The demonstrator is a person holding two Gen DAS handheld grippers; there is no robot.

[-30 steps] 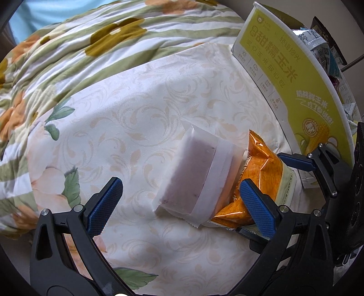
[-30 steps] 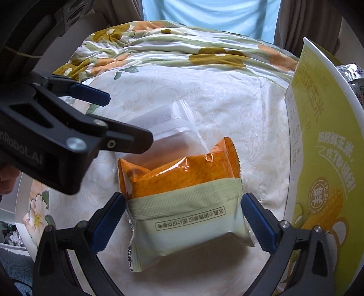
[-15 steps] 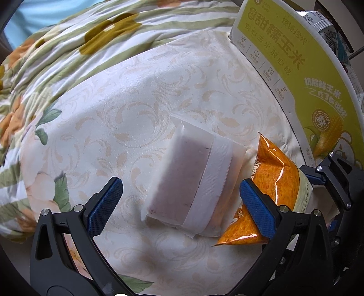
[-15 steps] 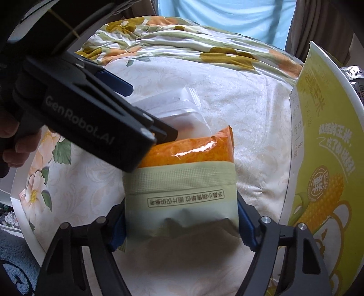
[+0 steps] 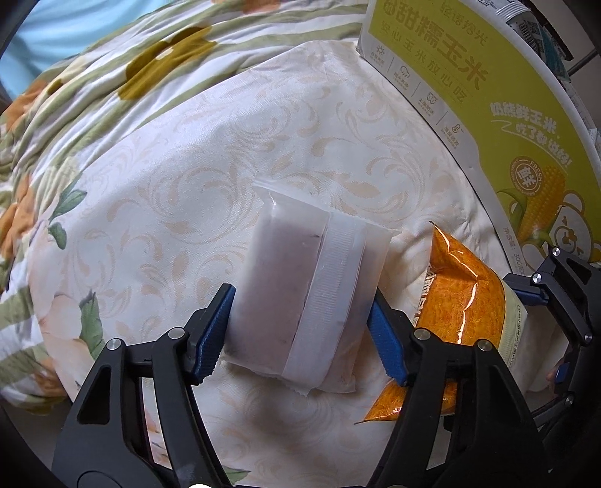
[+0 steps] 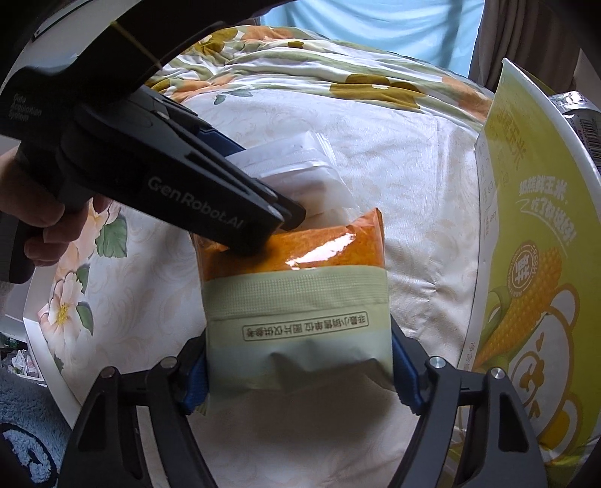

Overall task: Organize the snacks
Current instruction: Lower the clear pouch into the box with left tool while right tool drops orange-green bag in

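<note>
- Gripping the white translucent snack packet [image 5: 300, 300], the left gripper [image 5: 300, 338] has its blue pads pressed against both long sides of the packet; jaws are closed on it.
- The right gripper [image 6: 300, 375] has its jaws clamped on the green lower half of the orange-and-green snack packet [image 6: 296, 300]; pads contact both edges.
- Both packets lie side by side on a cream bedspread [image 5: 169, 187] with a pale scroll pattern; the white packet sits to the left of the orange one and their edges are just beside each other.
- A floral quilt [image 5: 112, 75] with green stripes and ochre and orange flowers is bunched along the far side of the bedspread.
- A yellow-green carton [image 6: 526, 225] printed with a corn cob and a cartoon bear stands upright at the right edge of the bedspread, near the orange packet.
- A light-blue curtain [image 6: 375, 22] hangs behind the bed.
- A person's hand [image 6: 56, 225] holds the left gripper's handle.
</note>
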